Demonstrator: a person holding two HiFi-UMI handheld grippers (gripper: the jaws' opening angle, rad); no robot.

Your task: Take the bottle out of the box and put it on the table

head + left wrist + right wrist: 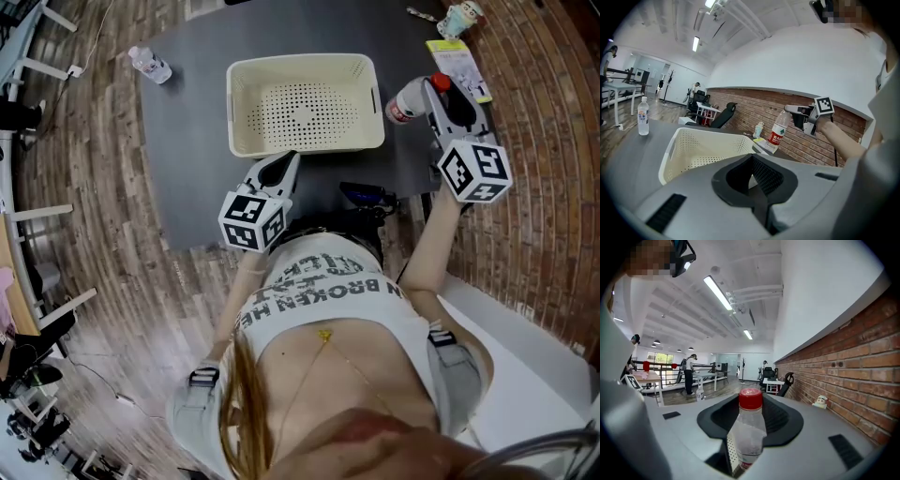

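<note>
A clear plastic bottle [406, 101] with a red cap and red label hangs tilted just right of the cream perforated basket [370, 94]. My right gripper [441, 89] is shut on its neck. In the right gripper view the red cap [751, 399] stands up between the jaws. From the left gripper view the bottle [777, 133] shows low over the table's right side, outside the basket [675, 145]. My left gripper [286, 161] rests at the basket's near edge, its jaws together on nothing [754, 176].
The basket stands in the middle of a dark grey table [187, 141]. A second small bottle [150, 64] stands at the far left corner. A yellow-green packet [457, 66] and a small figure [459, 17] lie at the far right, by the brick wall.
</note>
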